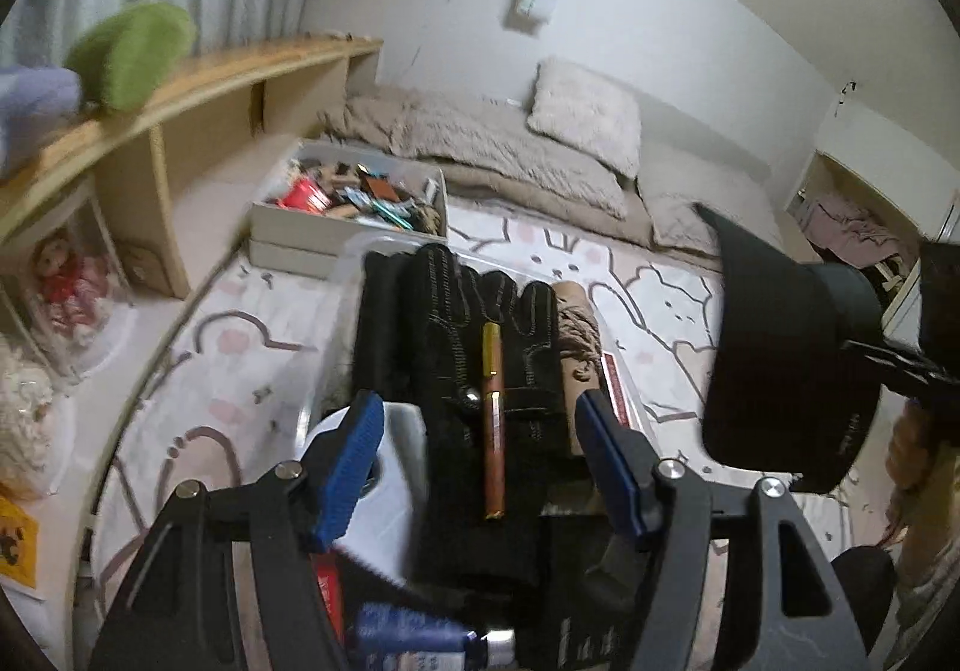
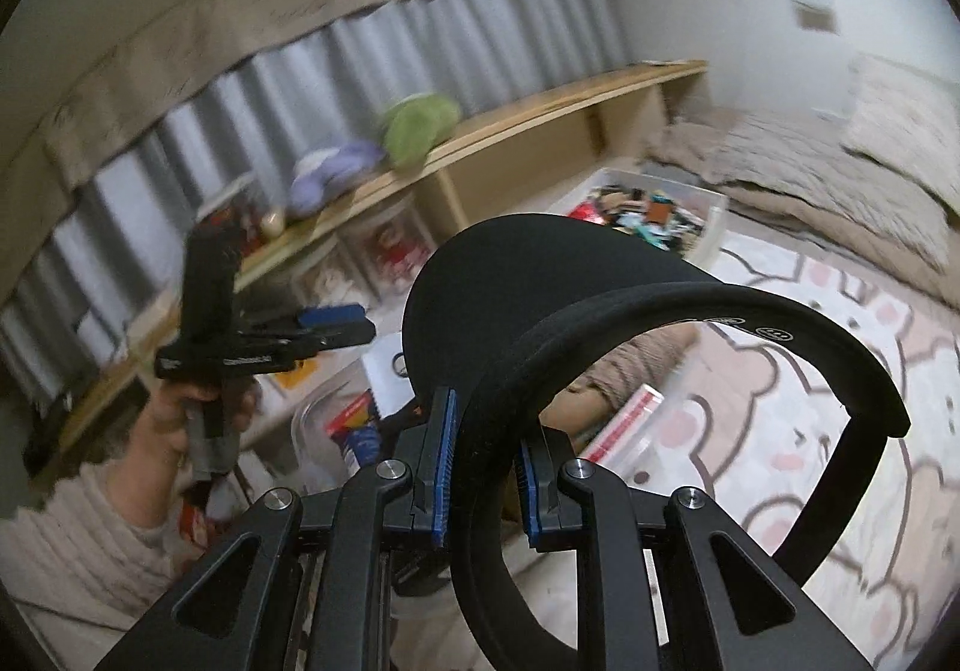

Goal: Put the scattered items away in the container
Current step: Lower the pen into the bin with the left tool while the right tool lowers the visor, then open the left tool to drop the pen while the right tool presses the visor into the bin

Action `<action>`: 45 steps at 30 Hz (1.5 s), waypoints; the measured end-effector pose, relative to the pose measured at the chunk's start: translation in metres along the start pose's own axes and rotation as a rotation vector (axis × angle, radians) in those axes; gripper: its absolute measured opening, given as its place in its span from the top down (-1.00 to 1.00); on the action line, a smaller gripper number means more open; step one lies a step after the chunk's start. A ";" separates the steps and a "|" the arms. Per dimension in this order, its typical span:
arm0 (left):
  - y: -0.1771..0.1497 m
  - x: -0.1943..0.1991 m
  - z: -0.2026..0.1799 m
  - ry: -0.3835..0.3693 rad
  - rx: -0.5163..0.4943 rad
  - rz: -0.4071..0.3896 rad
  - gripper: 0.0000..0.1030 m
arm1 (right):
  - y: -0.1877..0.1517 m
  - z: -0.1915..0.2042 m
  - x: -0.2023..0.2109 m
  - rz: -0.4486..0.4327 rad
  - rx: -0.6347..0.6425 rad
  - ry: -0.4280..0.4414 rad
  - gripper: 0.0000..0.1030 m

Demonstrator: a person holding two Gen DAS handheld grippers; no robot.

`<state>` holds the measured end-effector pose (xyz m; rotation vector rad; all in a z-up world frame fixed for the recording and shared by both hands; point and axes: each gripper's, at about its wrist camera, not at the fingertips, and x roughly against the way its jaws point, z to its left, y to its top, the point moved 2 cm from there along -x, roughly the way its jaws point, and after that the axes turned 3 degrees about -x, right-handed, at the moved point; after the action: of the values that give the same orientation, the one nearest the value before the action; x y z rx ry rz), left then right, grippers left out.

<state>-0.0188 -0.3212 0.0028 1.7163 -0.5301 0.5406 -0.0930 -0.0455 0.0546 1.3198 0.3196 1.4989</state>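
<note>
Black curved-brim visor [image 2: 540, 275] | right tongs [image 2: 483, 482] clamp its band

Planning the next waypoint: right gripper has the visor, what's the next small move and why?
Probably carry the black visor leftward over the clear container and lower it. The right gripper is shut on its band, off to the side, and the left gripper hangs open above the black gloves.
</note>
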 end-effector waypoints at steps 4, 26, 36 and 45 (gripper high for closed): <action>-0.014 0.016 0.011 0.014 0.024 -0.038 -0.30 | 0.006 0.011 -0.028 0.053 0.053 0.032 0.63; -0.063 0.016 0.055 -0.365 0.333 -0.102 -0.29 | -0.006 0.060 -0.102 0.223 0.230 0.301 0.63; -0.060 0.024 0.045 -0.427 0.328 -0.180 0.47 | 0.001 0.046 -0.106 0.210 0.228 0.256 0.61; -0.054 0.030 0.004 -0.311 0.172 -0.224 0.46 | 0.037 0.038 -0.109 0.086 0.218 0.070 0.44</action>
<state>0.0379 -0.3168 -0.0209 2.0091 -0.5123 0.1623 -0.0997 -0.1652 0.0357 1.4698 0.4886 1.6206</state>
